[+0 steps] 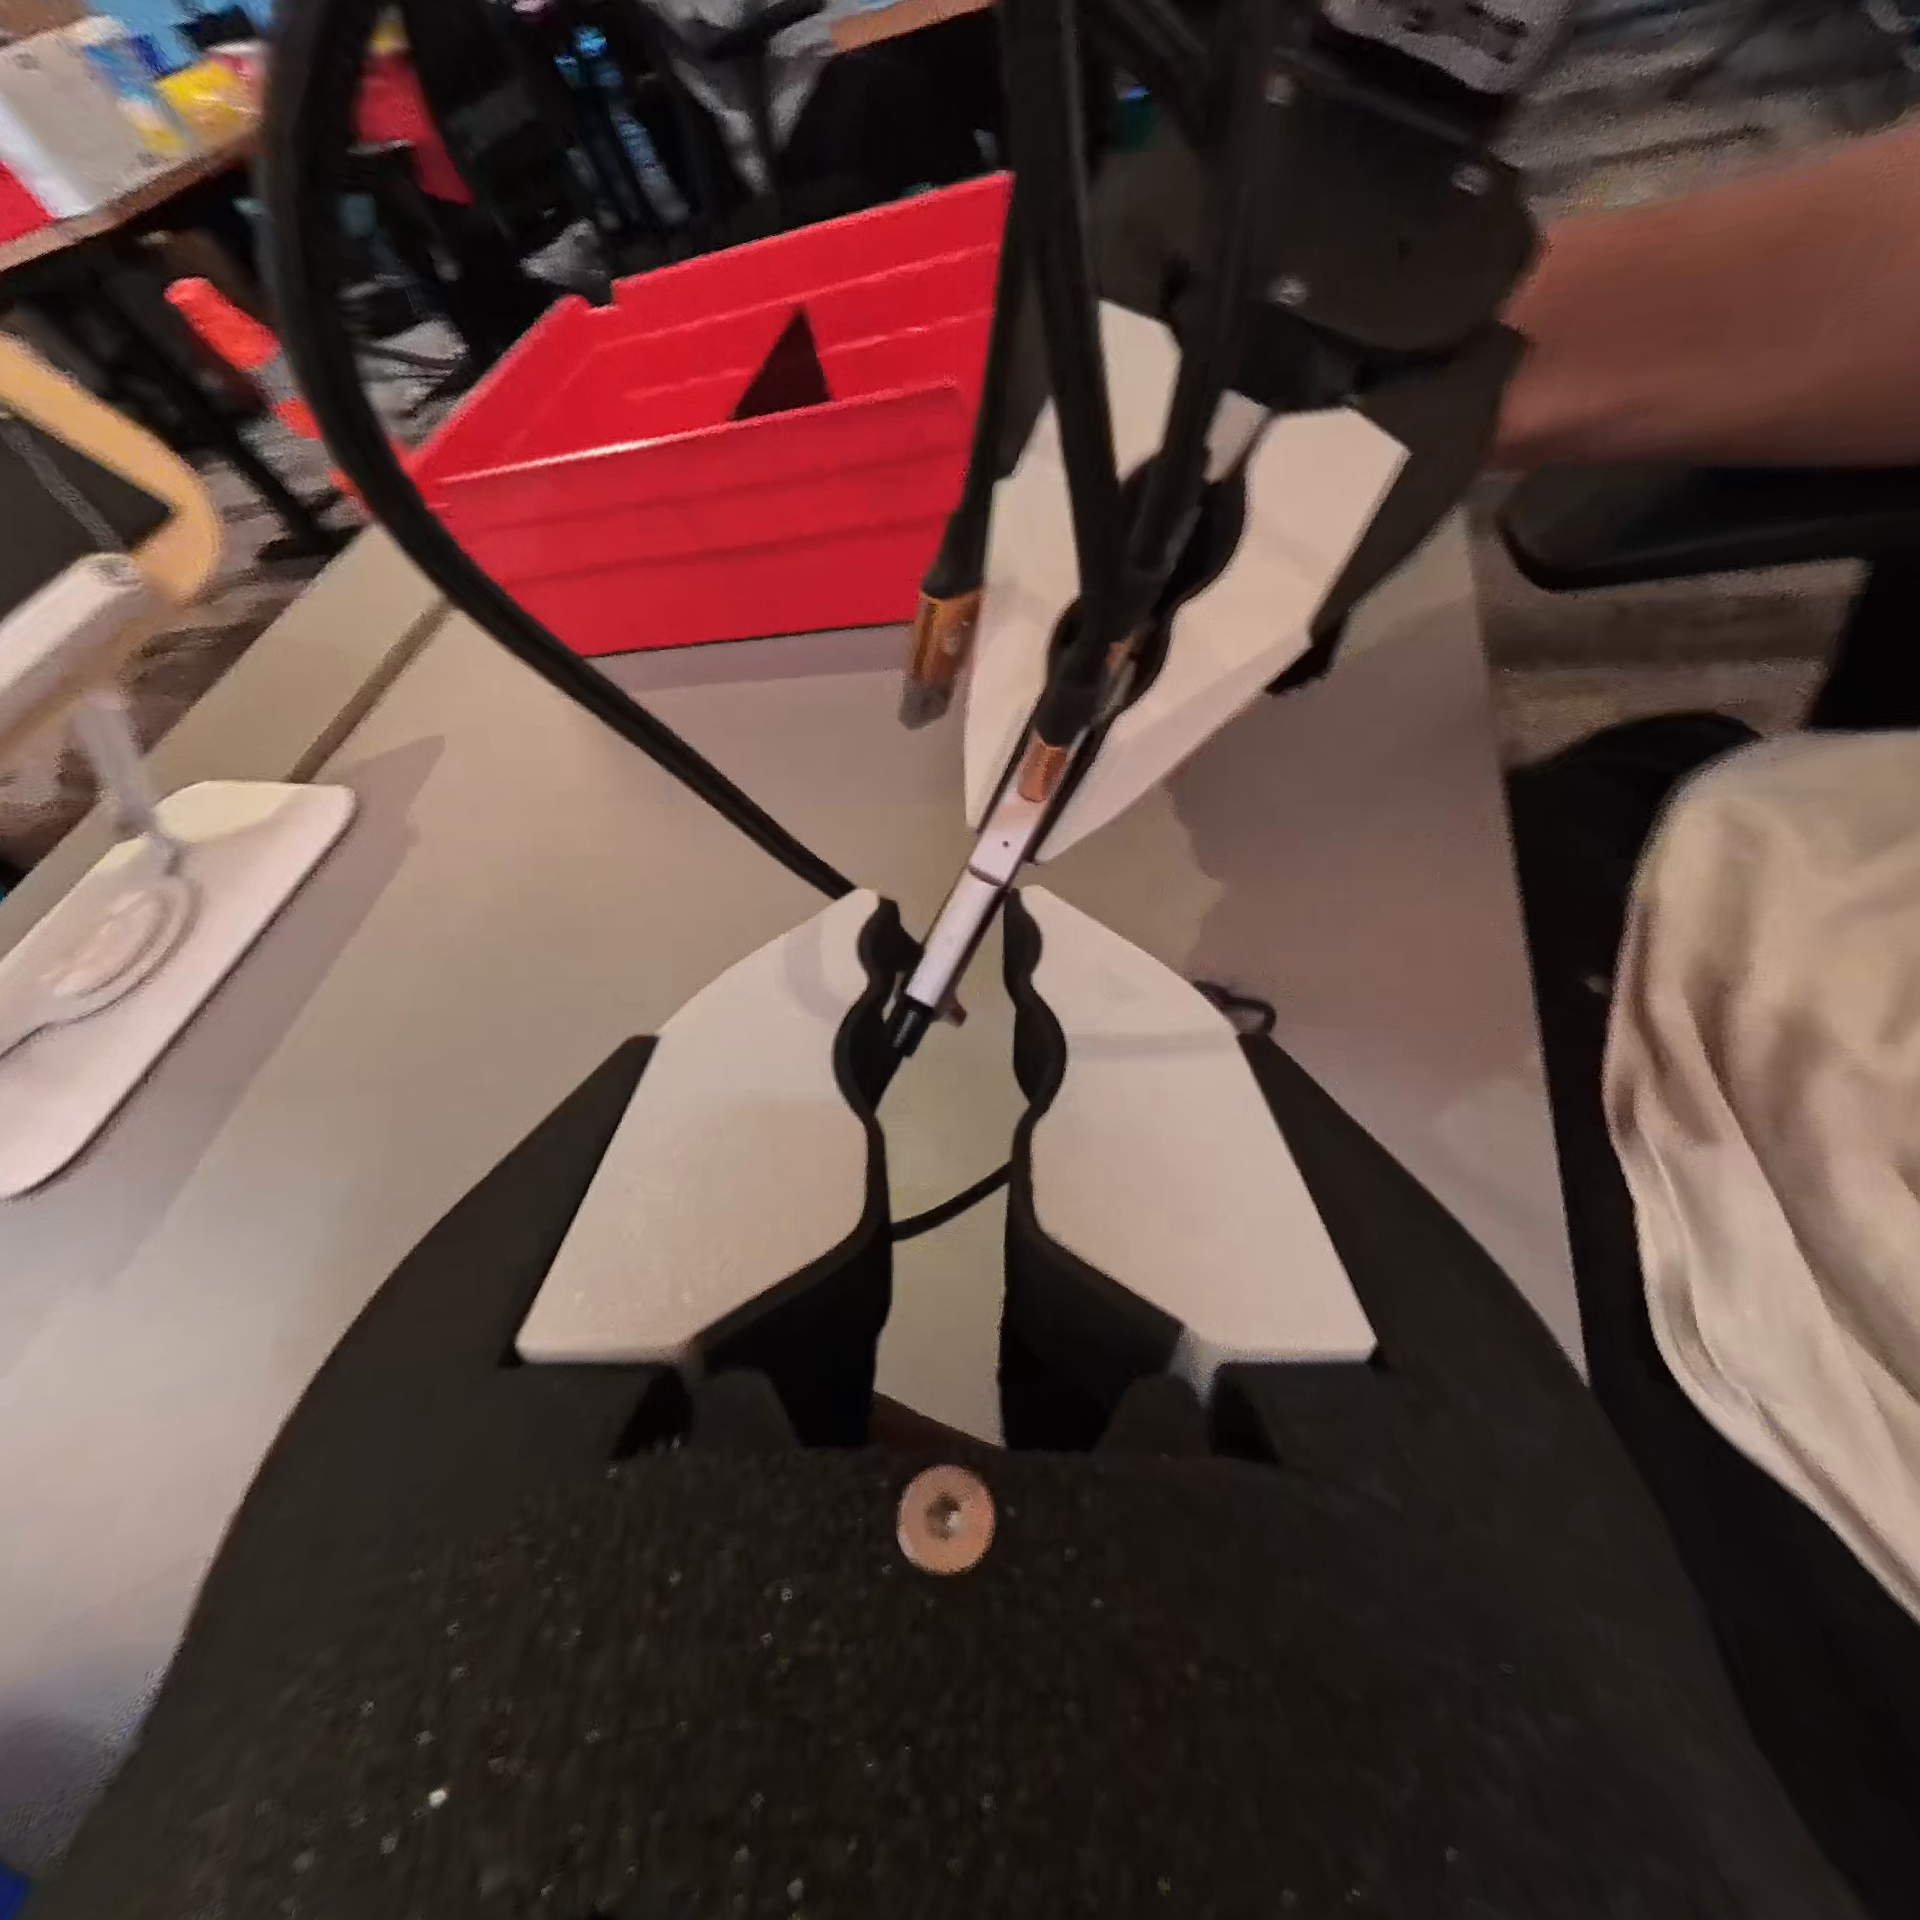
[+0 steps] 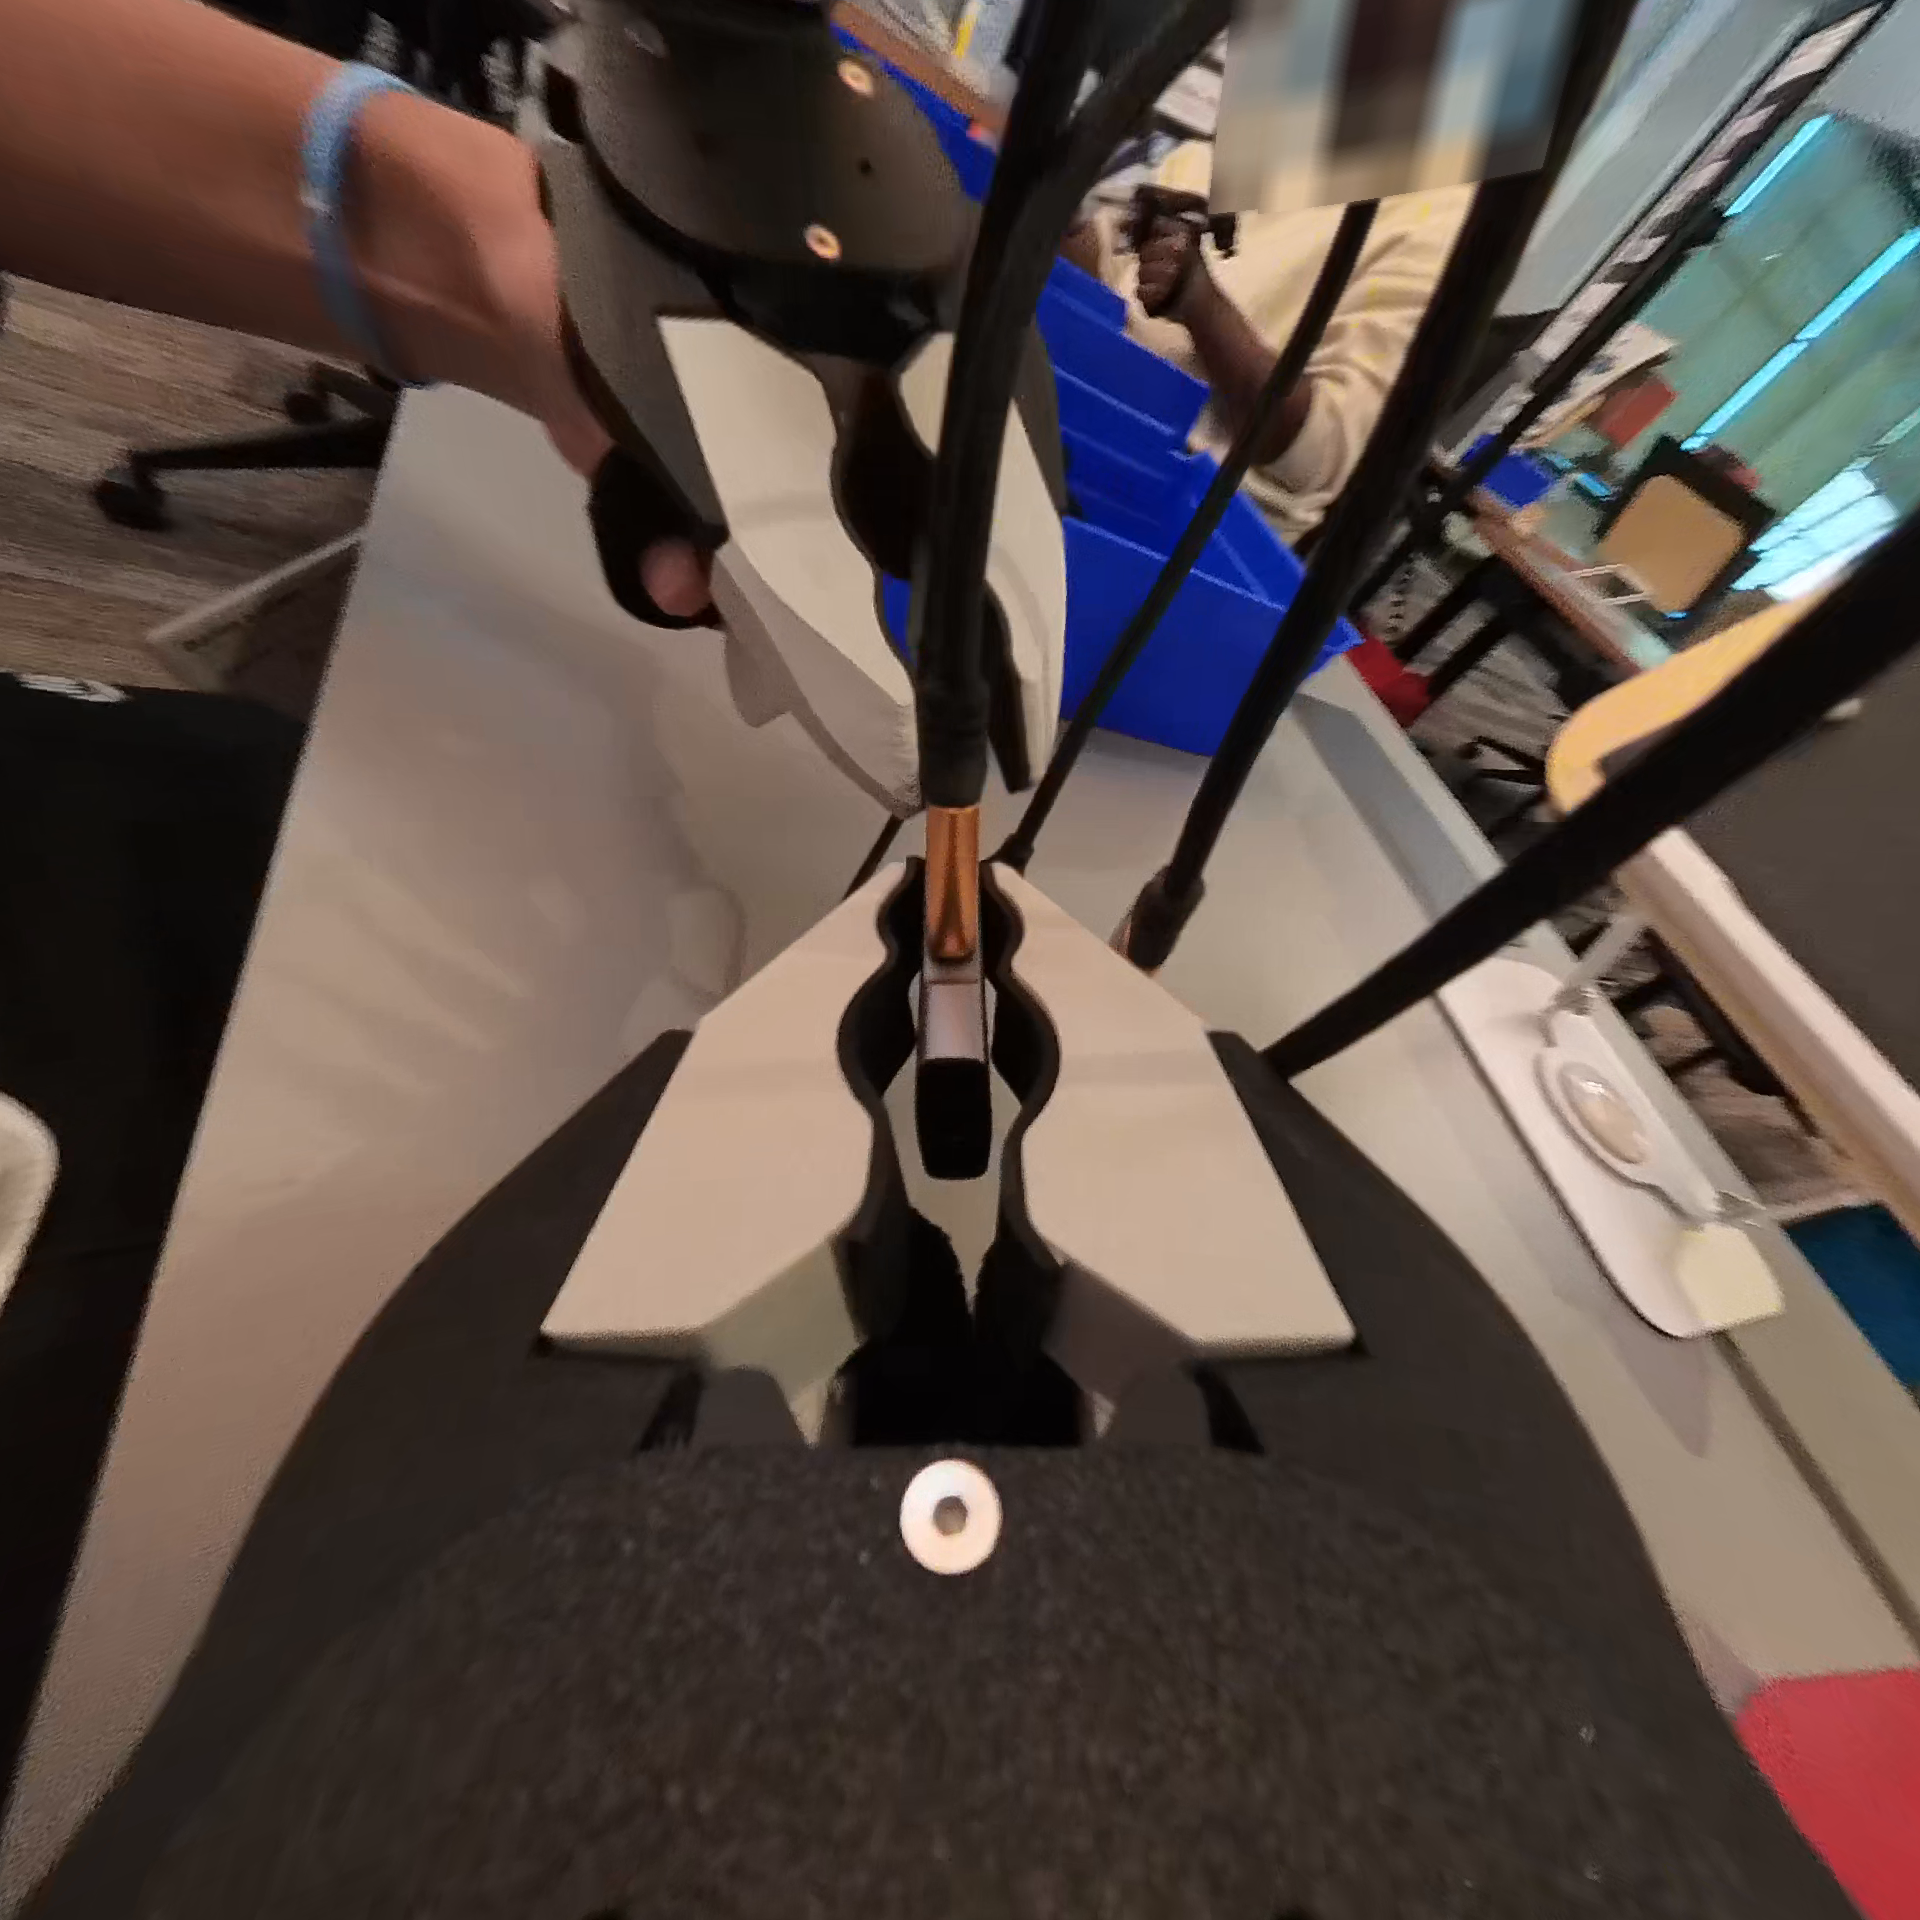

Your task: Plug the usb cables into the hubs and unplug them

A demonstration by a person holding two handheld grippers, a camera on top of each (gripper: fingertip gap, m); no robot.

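Note:
A black cable hangs from above and ends in a copper collar [image 2: 951,883] and a silver plug [image 1: 961,935] with a black tip. My right gripper [image 2: 951,883] is shut on the collar at its fingertips, and the plug [image 2: 951,1029] hangs down between its fingers. It faces my left gripper tip to tip in the left wrist view [image 1: 1029,842]. My left gripper [image 1: 940,899] is open, and the plug passes between its fingertips without touching them. It shows at the top of the right wrist view [image 2: 935,727]. More black cables with copper-collared plugs [image 1: 940,644] hang beside it.
The grey table [image 1: 520,831] carries a red bin [image 1: 727,499] at the far end. Blue bins [image 2: 1164,582] stand on the other side. A white flat base with a stem [image 1: 156,935] lies at the table's edge. A person in cream clothing [image 1: 1787,1143] is close on the right. Left and right tips are no more than a few centimetres apart.

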